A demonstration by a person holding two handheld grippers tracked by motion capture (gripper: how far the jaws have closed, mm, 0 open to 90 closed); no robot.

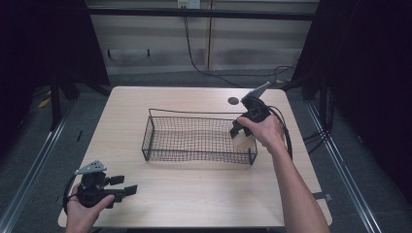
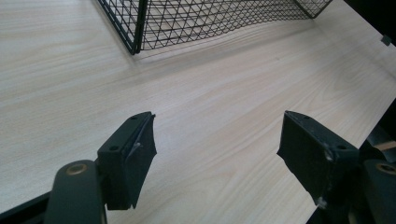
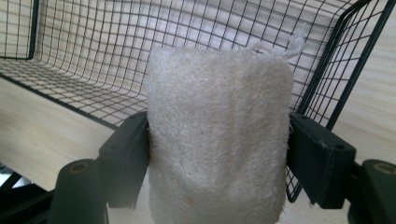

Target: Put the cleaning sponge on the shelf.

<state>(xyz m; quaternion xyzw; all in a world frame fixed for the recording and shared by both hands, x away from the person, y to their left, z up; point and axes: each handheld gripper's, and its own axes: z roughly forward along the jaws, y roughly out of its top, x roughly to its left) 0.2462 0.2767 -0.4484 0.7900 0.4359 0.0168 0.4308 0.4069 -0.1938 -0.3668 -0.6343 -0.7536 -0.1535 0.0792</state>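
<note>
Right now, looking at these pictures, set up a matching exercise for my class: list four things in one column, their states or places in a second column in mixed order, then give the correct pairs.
Column 1
1. left gripper
2. right gripper
3. wire basket
4. loofah pad

Column 2
A. black mesh, standing mid-table
B. open, above bare tabletop
C. pale and fuzzy, clamped between two jaws
D. shut on something, at the basket's right end

Pairs: 1-B, 2-D, 3-A, 4-C
</note>
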